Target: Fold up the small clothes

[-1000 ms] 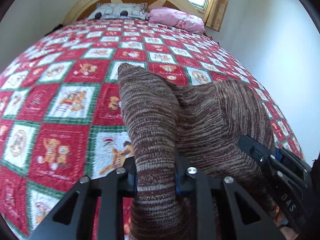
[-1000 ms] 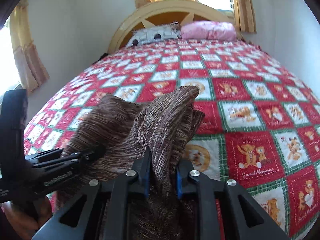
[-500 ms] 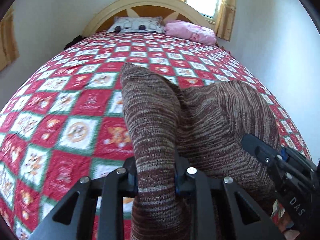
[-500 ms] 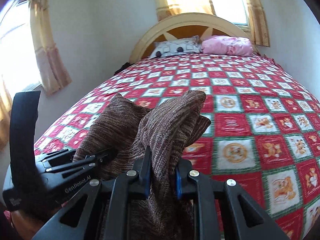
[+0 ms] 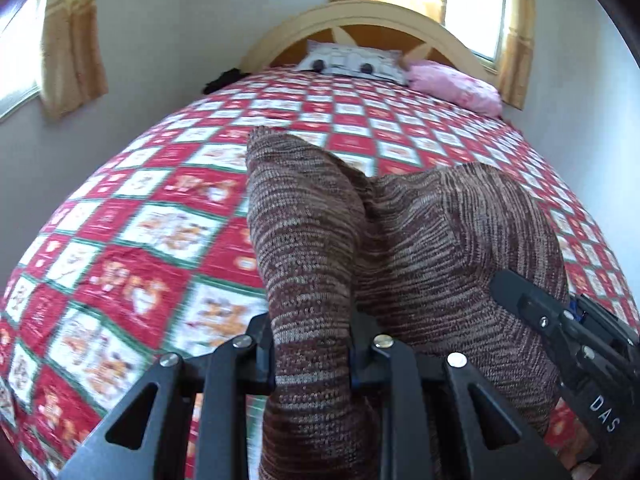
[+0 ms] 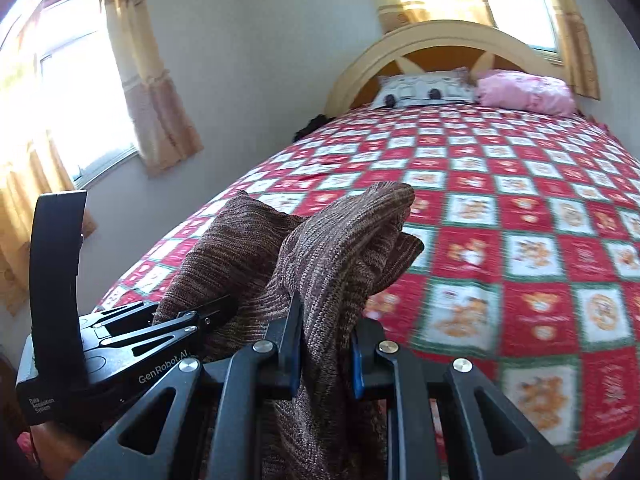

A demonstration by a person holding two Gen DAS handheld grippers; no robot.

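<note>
Both hand-held grippers, left and right, clamp brown knit garment (tilted downward) over quilt.

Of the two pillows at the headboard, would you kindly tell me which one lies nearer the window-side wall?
The plain pink pillow lies nearer that wall. The other, a white patterned pillow with two dark spots, sits at the middle of the headboard.

Daylight is blown out at the windows, so glare is thrown on the curtains. The quilt is smeared by motion blur near the lens. Edges are bent and blackened by fisheye distortion.
</note>
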